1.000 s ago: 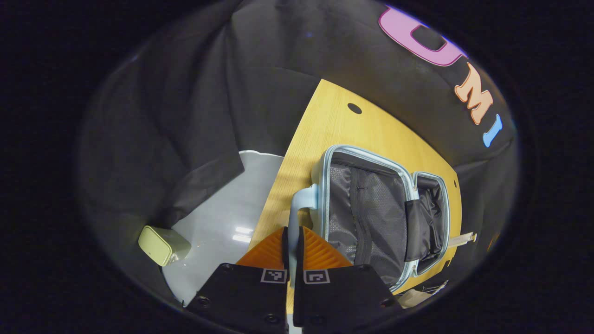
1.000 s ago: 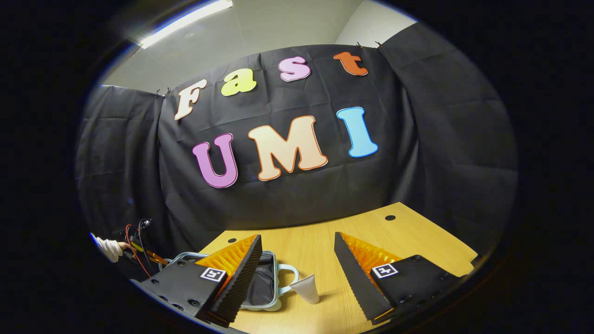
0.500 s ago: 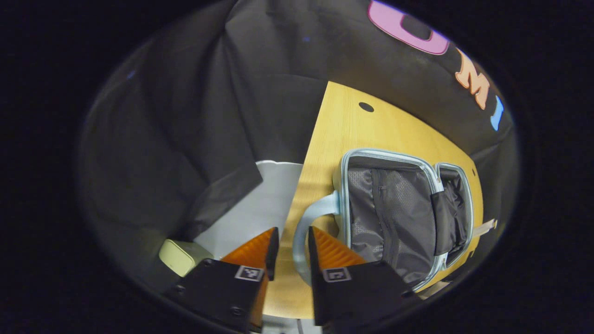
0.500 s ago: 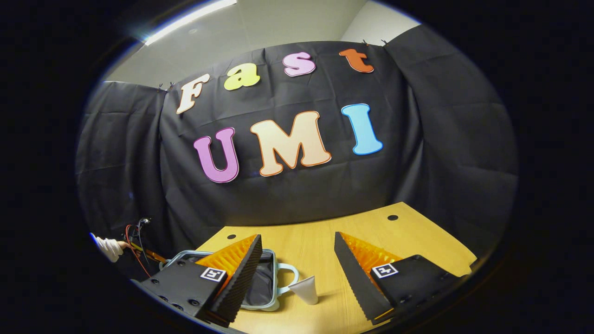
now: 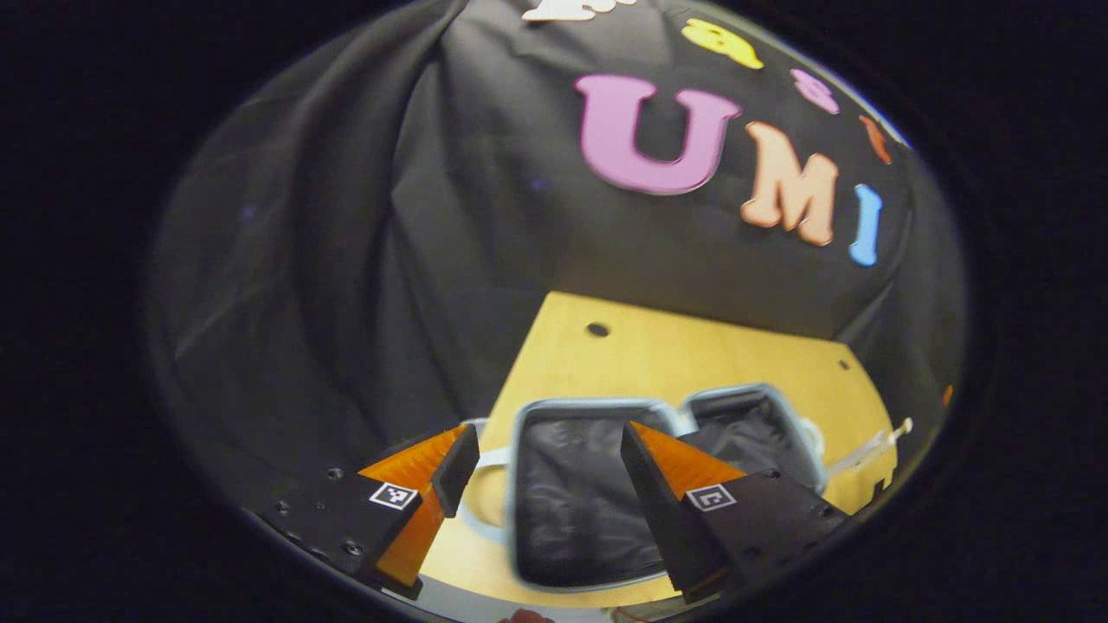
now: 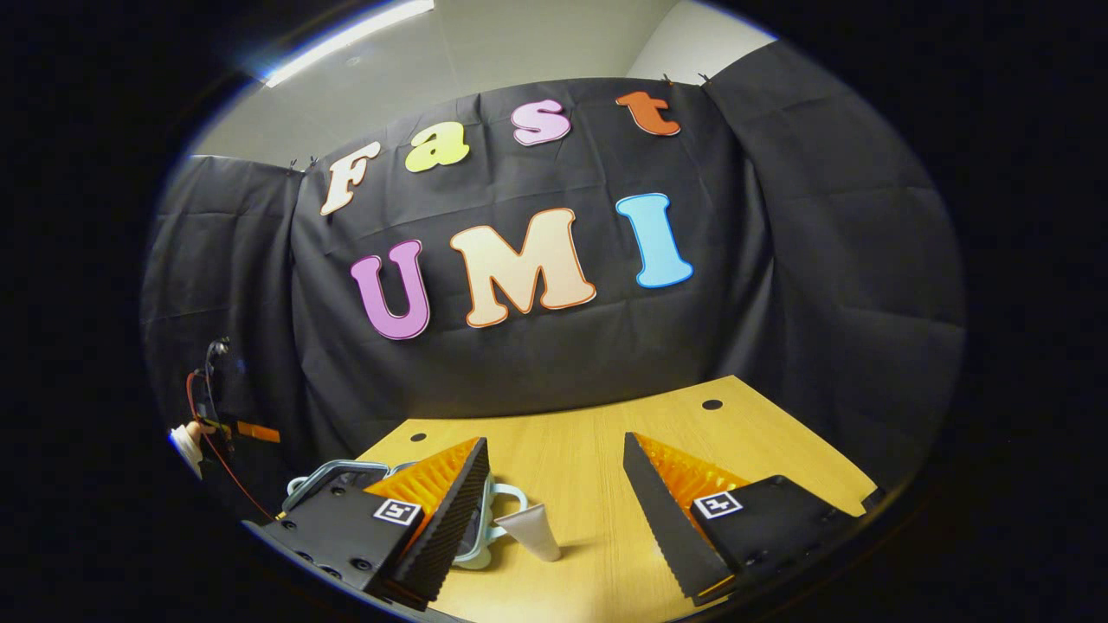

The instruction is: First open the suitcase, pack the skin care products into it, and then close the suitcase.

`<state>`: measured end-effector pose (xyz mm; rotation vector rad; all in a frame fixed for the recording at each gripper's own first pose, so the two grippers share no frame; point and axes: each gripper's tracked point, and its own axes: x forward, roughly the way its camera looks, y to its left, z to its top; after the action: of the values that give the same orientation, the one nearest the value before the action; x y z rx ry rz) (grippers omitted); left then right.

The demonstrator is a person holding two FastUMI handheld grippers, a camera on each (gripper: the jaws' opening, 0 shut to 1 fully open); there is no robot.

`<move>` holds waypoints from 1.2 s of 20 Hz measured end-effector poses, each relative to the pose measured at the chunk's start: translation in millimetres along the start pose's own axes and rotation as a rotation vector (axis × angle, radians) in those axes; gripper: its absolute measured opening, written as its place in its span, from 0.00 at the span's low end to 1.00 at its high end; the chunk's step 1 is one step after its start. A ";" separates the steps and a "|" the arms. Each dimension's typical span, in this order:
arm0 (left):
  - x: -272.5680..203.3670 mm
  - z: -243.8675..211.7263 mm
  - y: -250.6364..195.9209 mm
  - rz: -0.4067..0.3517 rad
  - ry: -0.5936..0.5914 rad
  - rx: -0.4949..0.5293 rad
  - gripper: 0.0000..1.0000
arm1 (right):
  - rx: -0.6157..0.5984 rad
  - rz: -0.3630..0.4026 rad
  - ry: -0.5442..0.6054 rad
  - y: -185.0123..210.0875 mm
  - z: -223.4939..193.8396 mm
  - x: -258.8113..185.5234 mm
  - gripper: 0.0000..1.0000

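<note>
The light-blue suitcase lies open on the wooden table, both halves flat with black lining up. My left gripper hovers open over the near half, holding nothing; the suitcase's pale handle curves below its left finger. A white skin care tube lies past the far half. In the right gripper view the same tube sits on the table beside the suitcase's other handle. My right gripper is open and empty above the tube. Its left finger hides most of the suitcase.
The table has round cable holes near its back corners and ends close to the black cloth wall. At the far left of the right gripper view a hand holds the other gripper with red wiring.
My left gripper has let go of the suitcase handle, opened wide, and swung up and back. The right gripper has hardly moved.
</note>
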<state>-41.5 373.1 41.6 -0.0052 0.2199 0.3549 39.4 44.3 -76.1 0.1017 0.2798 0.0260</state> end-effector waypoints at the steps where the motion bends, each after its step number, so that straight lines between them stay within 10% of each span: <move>1: -8.8 5.5 -34.1 -0.043 -0.048 -0.011 0.96 | 0.000 0.003 0.004 -6.7 -2.4 -1.6 0.98; 13: -32.9 -51.0 -364.1 -0.450 -0.236 -0.099 0.94 | 0.006 0.012 0.197 -96.5 -111.4 -0.3 0.98; 24: 53.6 -179.0 -471.5 -0.532 -0.061 -0.045 0.95 | -0.056 0.047 0.255 -122.3 -184.0 37.3 0.95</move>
<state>132.2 -58.4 -160.4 -0.0958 0.1423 -0.1695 25.7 -58.1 -274.9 0.0493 0.5311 0.0939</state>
